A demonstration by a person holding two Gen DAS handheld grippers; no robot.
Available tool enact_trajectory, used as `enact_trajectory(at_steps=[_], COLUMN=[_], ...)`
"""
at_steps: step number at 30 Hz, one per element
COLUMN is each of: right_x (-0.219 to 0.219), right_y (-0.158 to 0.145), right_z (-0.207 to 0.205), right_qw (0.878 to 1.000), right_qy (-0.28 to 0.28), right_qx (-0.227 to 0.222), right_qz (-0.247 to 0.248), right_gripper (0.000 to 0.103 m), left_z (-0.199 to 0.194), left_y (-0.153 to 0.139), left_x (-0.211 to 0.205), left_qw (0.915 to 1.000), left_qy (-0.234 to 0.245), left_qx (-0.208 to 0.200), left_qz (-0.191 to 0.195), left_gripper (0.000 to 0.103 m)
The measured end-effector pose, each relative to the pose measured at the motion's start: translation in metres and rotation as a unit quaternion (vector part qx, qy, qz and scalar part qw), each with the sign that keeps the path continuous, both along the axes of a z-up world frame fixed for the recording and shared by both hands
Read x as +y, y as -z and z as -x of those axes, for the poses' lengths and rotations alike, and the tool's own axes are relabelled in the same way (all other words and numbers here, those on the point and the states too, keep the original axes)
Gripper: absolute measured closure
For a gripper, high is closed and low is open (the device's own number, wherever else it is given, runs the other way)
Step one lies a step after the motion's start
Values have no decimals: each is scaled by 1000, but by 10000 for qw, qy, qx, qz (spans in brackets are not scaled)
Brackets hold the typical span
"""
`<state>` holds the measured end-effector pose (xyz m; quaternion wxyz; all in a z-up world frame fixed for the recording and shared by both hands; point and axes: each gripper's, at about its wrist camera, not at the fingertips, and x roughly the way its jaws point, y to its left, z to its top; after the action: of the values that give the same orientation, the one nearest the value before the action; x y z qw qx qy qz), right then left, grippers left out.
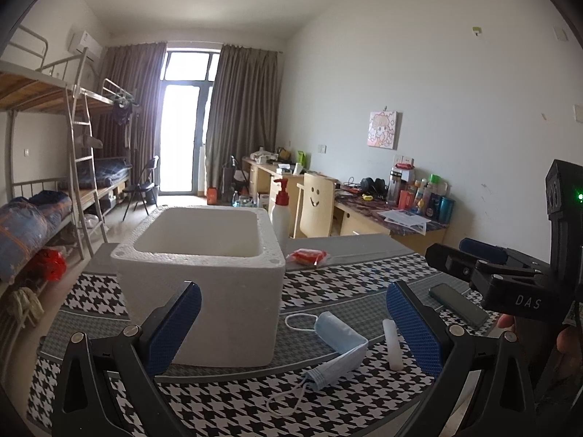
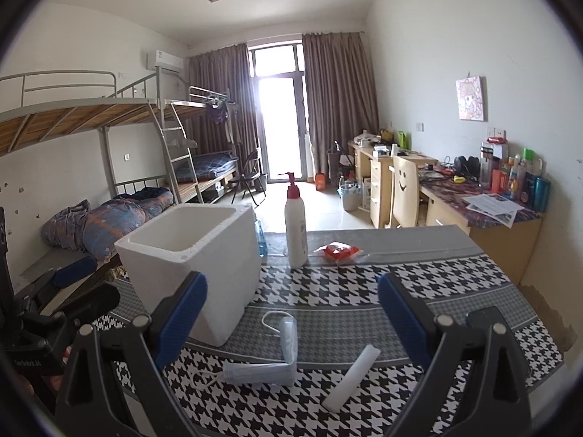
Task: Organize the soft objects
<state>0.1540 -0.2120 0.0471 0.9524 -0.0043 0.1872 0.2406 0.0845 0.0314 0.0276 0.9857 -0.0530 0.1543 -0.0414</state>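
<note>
A folded blue face mask (image 1: 337, 351) lies on the houndstooth tablecloth, just right of an open white foam box (image 1: 204, 276). A white foam stick (image 1: 391, 344) lies beside the mask. My left gripper (image 1: 291, 331) is open and empty, above the mask and box corner. My right gripper (image 2: 291, 322) is open and empty, above the mask (image 2: 277, 357) and the stick (image 2: 351, 377). The box (image 2: 189, 262) stands to its left. The right gripper also shows in the left wrist view (image 1: 484, 266).
A white pump bottle (image 2: 296, 225) and a red packet (image 2: 339, 251) sit at the table's far side. A dark phone (image 1: 459, 306) lies at the right, also behind my right finger (image 2: 488, 318). Bunk beds stand left, desks and a chair right.
</note>
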Motion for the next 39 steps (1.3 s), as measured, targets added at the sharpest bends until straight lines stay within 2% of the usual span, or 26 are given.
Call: enact_trajectory(at_steps=[19,29,39], right_x=[-17,-28,-33], right_y=[28,47,65], right_z=[-11,-20,-25], right_qw=[9985,9961,9928], right_qy=[414,587,710], right_qx=[335,647,929], right_qz=[83,111,264], right_gripper=[6,6,6], left_z=[-24,-41,-55], left_y=[33,50,67], left_x=[-25,-39,-50], left_qw=[9982,9938,9891], left_qy=[358,657,797], left_qx=[480,898,1232], left_qz=[-100,-14,-89], left_gripper=[1,1,1])
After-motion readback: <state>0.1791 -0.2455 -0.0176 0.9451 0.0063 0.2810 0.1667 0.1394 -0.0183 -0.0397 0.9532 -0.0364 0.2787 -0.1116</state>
